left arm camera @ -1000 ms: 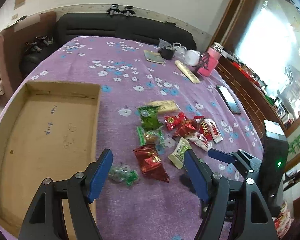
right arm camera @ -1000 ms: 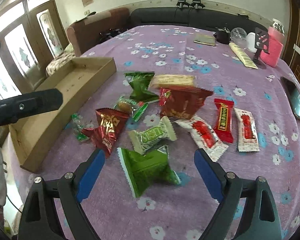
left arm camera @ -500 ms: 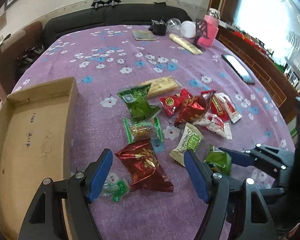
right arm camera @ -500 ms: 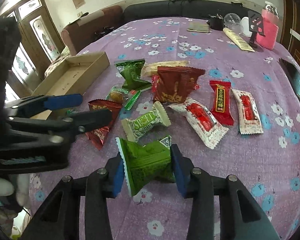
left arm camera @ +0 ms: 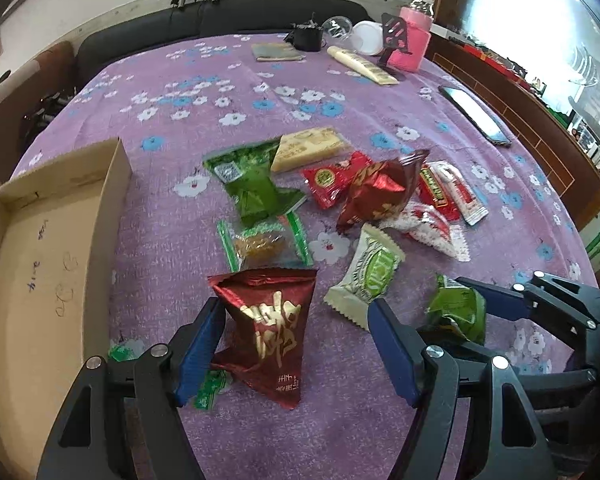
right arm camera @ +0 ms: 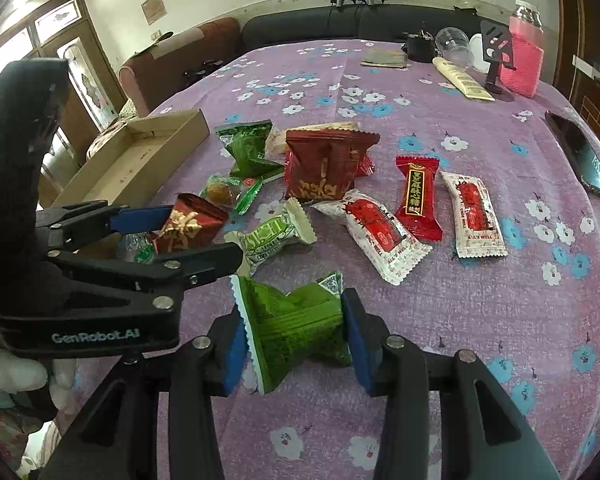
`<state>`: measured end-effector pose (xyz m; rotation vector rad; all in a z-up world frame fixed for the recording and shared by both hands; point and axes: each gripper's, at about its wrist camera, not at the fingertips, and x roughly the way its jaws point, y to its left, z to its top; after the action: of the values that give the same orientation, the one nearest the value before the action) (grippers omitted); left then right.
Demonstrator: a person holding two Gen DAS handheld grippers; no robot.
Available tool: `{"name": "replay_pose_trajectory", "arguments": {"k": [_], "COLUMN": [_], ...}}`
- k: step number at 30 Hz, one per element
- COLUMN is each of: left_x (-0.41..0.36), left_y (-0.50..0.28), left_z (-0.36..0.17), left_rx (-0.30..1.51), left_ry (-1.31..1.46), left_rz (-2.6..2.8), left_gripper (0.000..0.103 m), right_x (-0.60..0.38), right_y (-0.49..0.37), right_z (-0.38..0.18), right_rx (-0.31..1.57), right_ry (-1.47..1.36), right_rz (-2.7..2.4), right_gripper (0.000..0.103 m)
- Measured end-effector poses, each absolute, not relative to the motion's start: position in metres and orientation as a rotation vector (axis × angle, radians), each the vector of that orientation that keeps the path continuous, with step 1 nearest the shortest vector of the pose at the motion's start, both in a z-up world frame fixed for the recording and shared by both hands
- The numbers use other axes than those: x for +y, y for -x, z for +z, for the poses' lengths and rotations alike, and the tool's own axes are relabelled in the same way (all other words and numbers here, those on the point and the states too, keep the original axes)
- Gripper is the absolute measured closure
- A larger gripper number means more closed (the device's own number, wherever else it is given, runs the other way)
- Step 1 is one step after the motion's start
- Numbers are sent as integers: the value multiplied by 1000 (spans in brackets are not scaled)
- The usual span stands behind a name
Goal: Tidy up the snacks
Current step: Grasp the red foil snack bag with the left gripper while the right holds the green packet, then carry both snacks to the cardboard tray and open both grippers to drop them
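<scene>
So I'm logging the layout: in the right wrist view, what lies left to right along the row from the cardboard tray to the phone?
cardboard tray → green triangular packet → big dark red packet → slim red candy → white-and-red sachet → phone

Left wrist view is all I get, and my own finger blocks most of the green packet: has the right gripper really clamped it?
Observer: Yes. The right wrist view shows both pads of the right gripper pressing the green packet.
Operator: Where on it?
Observer: Across its body. Its white serrated end sticks out past one pad.
Operator: What holds my left gripper?
Observer: What looks like a white-gloved hand, at that view's lower left edge.
</scene>
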<state>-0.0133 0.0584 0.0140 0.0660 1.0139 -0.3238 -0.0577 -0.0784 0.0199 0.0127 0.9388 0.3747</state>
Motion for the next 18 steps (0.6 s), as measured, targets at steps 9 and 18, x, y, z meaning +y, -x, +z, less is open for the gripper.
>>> {"name": "replay_pose_trajectory", "arguments": {"k": [9, 18], "left_x": [62, 75], "left_y": [20, 51], "left_z": [18, 49], "left_rx": [985, 909], "left_ry": [-29, 105], "left_rz": [-343, -377], "left_gripper": [72, 72], "right_x": [-80, -93], "right_y": [59, 75], "right_z": [21, 35], "right_rx": [930, 910], "right_ry": [-14, -82], "right_rz": [367, 360], "right_gripper": [64, 65]}}
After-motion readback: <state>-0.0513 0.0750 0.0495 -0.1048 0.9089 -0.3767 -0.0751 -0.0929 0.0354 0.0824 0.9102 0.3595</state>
